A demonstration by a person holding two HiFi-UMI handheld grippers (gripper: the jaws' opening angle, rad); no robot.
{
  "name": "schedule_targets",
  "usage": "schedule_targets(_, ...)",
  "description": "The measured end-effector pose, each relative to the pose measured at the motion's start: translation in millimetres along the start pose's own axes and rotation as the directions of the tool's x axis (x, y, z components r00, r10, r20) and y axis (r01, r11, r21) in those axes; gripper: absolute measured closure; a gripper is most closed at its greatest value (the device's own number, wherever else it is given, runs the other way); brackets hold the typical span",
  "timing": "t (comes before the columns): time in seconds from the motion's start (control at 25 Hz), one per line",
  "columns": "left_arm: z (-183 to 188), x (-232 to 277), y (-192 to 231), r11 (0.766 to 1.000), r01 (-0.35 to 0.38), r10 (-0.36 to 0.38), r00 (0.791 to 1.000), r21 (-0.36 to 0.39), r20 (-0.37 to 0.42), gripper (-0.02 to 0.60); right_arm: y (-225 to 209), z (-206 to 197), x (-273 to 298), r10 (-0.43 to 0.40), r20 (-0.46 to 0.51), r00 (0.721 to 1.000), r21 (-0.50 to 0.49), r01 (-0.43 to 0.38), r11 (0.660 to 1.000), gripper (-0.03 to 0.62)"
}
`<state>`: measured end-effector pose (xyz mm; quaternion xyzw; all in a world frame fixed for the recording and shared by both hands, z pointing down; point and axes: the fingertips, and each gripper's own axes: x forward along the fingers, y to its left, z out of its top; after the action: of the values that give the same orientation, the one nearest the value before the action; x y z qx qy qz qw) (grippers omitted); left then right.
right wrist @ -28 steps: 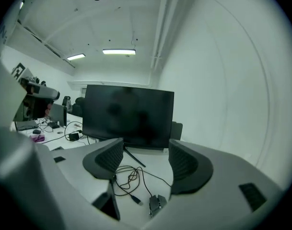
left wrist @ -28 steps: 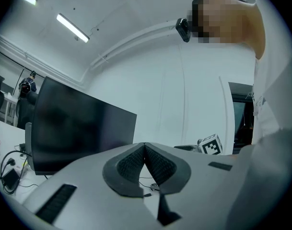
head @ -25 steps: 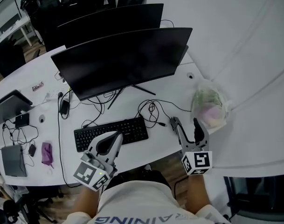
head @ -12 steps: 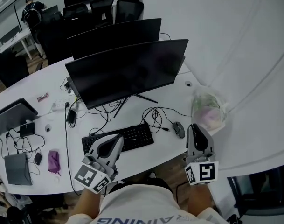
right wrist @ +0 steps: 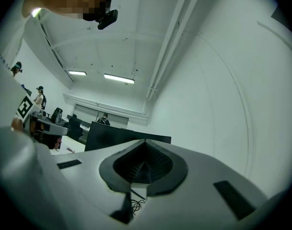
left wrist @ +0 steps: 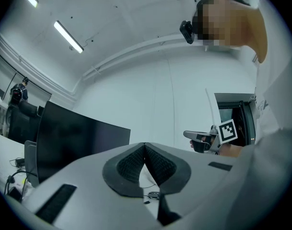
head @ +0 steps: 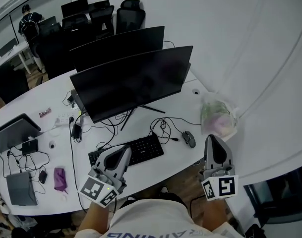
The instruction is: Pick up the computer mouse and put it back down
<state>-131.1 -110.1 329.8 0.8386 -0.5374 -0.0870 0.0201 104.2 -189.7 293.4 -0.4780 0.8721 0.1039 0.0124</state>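
Mouse [head: 189, 139] sits near the desk's [head: 176, 153] front edge, toward its right end, apart from both grippers. It is probably light, with a hard, slick shell, so pinch its flanks. Right gripper [head: 211, 139] has just closed its jaws on nothing; left gripper [head: 126, 149] is also closed and empty.

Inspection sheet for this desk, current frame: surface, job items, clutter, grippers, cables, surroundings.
Surface: white desk, bare near the front edge.
Job's things: computer mouse lying on the desk right of the keyboard, untouched.
Clutter: plastic bag, purple pouch.
Grippers: left gripper shut, empty; right gripper jaws just closed, nothing between, clear of the mouse.
Cables: tangle behind the keyboard.
Surroundings: monitors, office chairs, a person at the back.
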Motion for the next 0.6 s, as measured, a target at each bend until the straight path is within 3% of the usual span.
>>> schedule_targets(0.6, -4, 8, -16, 1.000, 0.010, -0.010, 1.000, -0.003, -0.010, 0.574, -16, -10, -14, 0.006, -0.019, 1.000, 0.028, -0.005, 1.000, 0.574)
